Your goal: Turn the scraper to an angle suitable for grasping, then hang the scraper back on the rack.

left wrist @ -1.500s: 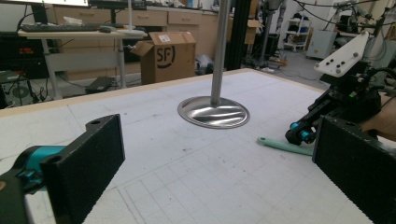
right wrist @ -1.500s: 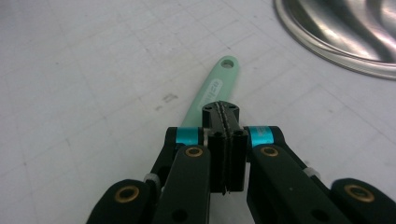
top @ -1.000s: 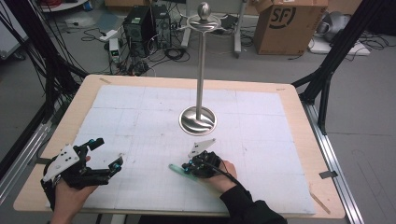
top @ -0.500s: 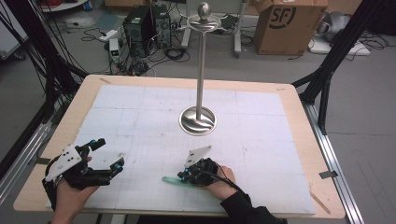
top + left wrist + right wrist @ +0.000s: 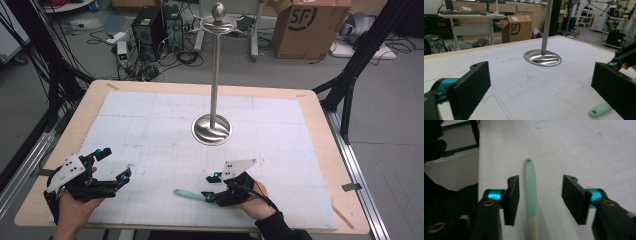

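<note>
A mint-green handled tool (image 5: 189, 194) lies flat on the white mat near the front edge. In the right gripper view its green handle (image 5: 530, 183) runs up between my open jaws, apart from both pads, and turns pale cream at the bottom. My right gripper (image 5: 209, 188) sits low at the tool's right end, open. My left gripper (image 5: 114, 164) hovers open at the front left with nothing between its pads (image 5: 471, 86). In the left gripper view the tool's tip (image 5: 600, 110) peeks out by the right pad. A tall metal stand (image 5: 213, 120) rises from a round base at the mat's middle.
The white gridded mat (image 5: 150, 125) covers a wooden table (image 5: 320, 130). A cardboard box (image 5: 307, 25), computer gear and cables lie on the floor behind. Black frame legs (image 5: 350, 75) stand at the table's right side.
My right gripper has slid down toward the front edge and turned left, so its open jaws now straddle the green tool's handle. The left gripper has barely shifted.
</note>
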### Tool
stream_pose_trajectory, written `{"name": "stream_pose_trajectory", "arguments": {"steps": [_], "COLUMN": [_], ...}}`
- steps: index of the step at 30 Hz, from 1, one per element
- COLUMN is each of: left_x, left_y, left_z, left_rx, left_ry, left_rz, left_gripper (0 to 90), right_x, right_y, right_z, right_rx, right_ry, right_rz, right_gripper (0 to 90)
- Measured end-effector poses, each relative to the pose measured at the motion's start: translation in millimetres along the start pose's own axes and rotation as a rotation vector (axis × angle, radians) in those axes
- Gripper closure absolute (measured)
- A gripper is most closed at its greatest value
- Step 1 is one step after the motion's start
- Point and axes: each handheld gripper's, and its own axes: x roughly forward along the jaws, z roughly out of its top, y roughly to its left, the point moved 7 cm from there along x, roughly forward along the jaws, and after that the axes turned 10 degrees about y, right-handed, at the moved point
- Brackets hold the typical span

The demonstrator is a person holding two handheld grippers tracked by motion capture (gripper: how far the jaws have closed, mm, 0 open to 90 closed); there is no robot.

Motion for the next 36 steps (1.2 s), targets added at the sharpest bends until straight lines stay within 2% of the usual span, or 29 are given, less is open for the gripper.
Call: {"name": "stream_pose_trajectory", "arguments": {"steps": [1, 2, 3, 6, 7, 8, 12, 14, 17, 18, 23, 24, 27, 31, 35, 36], "left_x": [-0.5, -0.5, -0.4, 1.3, 1.3, 1.5, 0.5, 0.4, 0.2, 0.0, -0.7, -0.8, -0.3, 1.8, 5.3, 6.7], "left_y": [0.5, 0.5, 0.5, -0.3, -0.3, -1.0, -1.4, -0.7, -0.6, -0.9, -1.3, -1.9, -4.0, -5.0, -5.5, -6.2], "left_z": [0.1, 0.1, -0.5, -2.7, -2.7, -2.8, -3.2, -3.7, -4.1, -3.7, -4.5, -4.8, -3.6, -3.0, -2.8, -2.1], "left_rx": [-0.003, -0.003, -0.005, 0.001, 0.001, 0.003, 0.002, 0.003, 0.004, 0.003, 0.005, 0.001, -0.002, 0.003, -0.002, 0.001], "left_ry": [-0.004, -0.004, -0.004, 0.009, 0.009, 0.009, 0.009, 0.013, 0.016, 0.012, 0.019, 0.024, 0.018, 0.020, 0.023, 0.021], "left_rz": [0.005, 0.005, 0.006, 0.008, 0.008, 0.006, 0.009, 0.010, 0.009, 0.009, 0.009, 0.007, -0.003, -0.006, -0.013, -0.016], "left_gripper": [2.8, 2.9, 2.9, 2.8, 2.8, 2.9, 2.9, 2.8, 2.8, 2.9, 2.8, 2.9, 2.9, 2.8, 2.9, 2.9], "right_x": [-2.6, -2.6, -9.1, -15.6, -15.6, -18.7, -22.2, -21.5, -18.4, -16.9, -9.8, -8.4, -5.1, 1.7, 6.0, 9.2], "right_y": [1.7, 1.7, 3.7, 3.6, 3.6, 3.7, 5.2, 6.3, 6.6, 5.9, 16.5, 17.5, 19.2, 18.1, 20.0, 19.2], "right_z": [-1.5, -1.5, -5.6, -10.6, -10.6, -13.6, -16.1, -17.8, -17.1, -15.7, -5.7, -3.8, -1.1, 3.3, 6.3, 6.0], "right_rx": [0.011, 0.011, 0.027, 0.046, 0.046, 0.064, 0.045, 0.011, 0.004, -0.015, -0.066, -0.082, -0.089, -0.094, -0.104, -0.109], "right_ry": [0.000, 0.000, 0.012, 0.033, 0.033, 0.042, 0.043, 0.070, 0.106, 0.113, 0.119, 0.121, 0.137, 0.199, 0.220, 0.256], "right_rz": [0.013, 0.013, 0.004, -0.029, -0.029, -0.040, -0.036, -0.044, -0.053, -0.058, 0.054, 0.061, 0.059, 0.012, 0.025, 0.001], "right_gripper": [38.6, 38.6, 24.4, 9.1, 9.1, 0.0, 0.1, 0.1, 0.1, 0.1, 0.1, 0.1, 0.1, 0.1, 0.2, 0.4]}}
